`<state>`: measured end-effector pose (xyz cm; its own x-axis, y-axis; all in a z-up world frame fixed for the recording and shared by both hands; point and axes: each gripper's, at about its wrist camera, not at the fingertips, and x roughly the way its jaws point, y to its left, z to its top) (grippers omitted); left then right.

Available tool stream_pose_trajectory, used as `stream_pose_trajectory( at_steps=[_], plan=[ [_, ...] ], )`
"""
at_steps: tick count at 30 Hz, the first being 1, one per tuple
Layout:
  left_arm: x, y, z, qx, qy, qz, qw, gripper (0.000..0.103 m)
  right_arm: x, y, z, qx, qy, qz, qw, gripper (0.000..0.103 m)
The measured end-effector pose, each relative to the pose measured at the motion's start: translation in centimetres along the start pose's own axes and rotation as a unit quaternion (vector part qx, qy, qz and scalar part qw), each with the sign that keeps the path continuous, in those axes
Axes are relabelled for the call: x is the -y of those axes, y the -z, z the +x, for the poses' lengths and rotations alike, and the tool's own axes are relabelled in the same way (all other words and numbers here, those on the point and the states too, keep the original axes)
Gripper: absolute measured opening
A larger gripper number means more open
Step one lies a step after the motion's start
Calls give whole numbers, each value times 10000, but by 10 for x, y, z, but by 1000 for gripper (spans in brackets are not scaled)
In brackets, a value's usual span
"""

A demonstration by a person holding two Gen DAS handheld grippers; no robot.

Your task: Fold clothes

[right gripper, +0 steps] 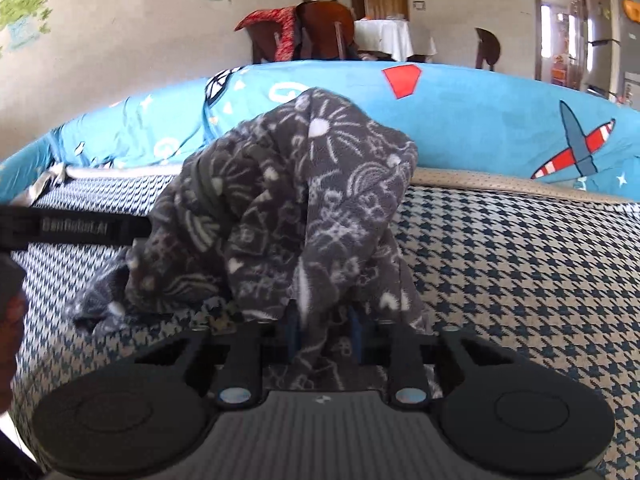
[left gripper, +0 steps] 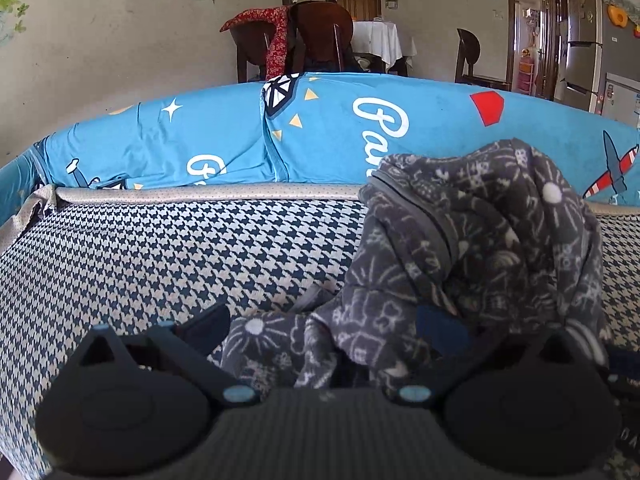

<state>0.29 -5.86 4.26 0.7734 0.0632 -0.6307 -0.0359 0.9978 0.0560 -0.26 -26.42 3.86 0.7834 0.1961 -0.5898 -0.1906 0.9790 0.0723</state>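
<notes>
Houndstooth-patterned surface (left gripper: 160, 260) fills the foreground of both views; a blue printed quilt (left gripper: 320, 136) lies bunched along its far edge. Behind that, wooden chairs (left gripper: 320, 36) with a red cloth (left gripper: 276, 40) draped over one.

Grey patterned fleece garment (right gripper: 280, 208) stands in a crumpled heap on the houndstooth surface, peak raised (a zip or trim edge shows on its left flank).

Right gripper (right gripper: 326, 330): jaws narrowed onto a hanging fold of the garment, blue pads either side of the cloth.

Left gripper (left gripper: 324, 332): jaws wide apart, garment's lower edge lying between them; right finger partly buried in cloth, so any grip cannot be told.
</notes>
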Motion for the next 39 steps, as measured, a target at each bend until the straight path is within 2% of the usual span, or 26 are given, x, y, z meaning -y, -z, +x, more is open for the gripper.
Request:
stream_pose_trajectory(
  at_steps=[6,12,15,17,18,21,24,28,29,33,39],
  plan=[
    [4,7,7,-82,4,112,9999,103,27,-19,-10,500,683,435,9955,17],
    [5,12,17,-182,-15,99,9998,103,57,-41,-18,960,1405,659,9832,16],
    [5,13,22,-237,-7,63,9997,103,66,-52,-24,1238,1800,616,9739,13],
    [6,13,25,-276,-16,59,9996,103,77,-59,-24,1317,1914,693,9702,13],
    [7,14,26,-294,-21,62,9995,103,83,-61,-23,1311,1876,793,9702,13],
    [10,14,30,-323,-4,76,9995,103,91,-62,-21,1127,1414,1157,9767,13],
    [13,13,32,-329,5,85,9994,103,84,-57,-21,920,1008,1115,9843,15],
    [16,11,32,-347,85,60,9993,103,77,-46,-22,646,536,1097,9904,31],
    [17,11,32,-349,92,70,9993,103,75,-44,-22,585,481,1083,9912,31],
    [23,11,33,-356,80,131,9992,103,76,-36,-24,403,360,1148,9919,31],
    [25,11,39,-459,-53,57,9989,103,83,-29,-25,69,-270,1556,9874,31]
  ],
)
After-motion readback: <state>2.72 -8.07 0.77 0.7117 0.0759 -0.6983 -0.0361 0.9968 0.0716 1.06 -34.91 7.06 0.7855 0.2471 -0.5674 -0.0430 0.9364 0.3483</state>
